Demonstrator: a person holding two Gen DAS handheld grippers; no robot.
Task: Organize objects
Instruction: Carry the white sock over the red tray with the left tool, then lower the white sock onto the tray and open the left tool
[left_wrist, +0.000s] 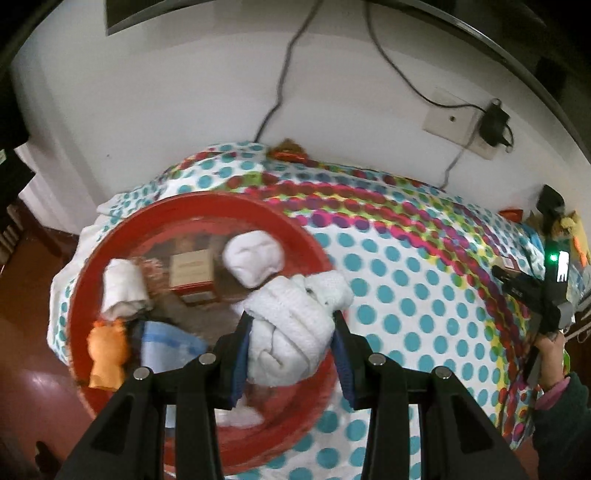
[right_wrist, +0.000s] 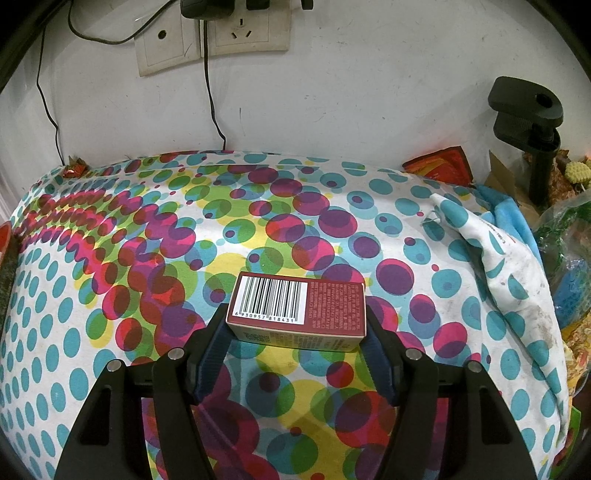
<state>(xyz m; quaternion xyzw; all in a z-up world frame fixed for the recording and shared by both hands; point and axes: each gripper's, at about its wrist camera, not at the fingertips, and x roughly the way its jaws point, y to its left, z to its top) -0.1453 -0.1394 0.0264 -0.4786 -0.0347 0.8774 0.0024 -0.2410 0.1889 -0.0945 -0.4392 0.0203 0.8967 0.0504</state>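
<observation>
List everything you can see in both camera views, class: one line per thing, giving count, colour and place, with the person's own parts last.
basin: 1, red, left on the cloth.
bundle: 1, white, held over the basin.
white items in the basin: 2, one rounded, one rolled.
orange item: 1, at the basin's left rim.
box in basin: 1, beige and red.
box: 1, maroon, barcode up, held above the cloth.
cloth: 1, white with coloured dots, covering the surface.
sockets: 2, cream, on the wall.
left gripper: black, shut on the bundle.
right gripper: black, shut on the box.
</observation>
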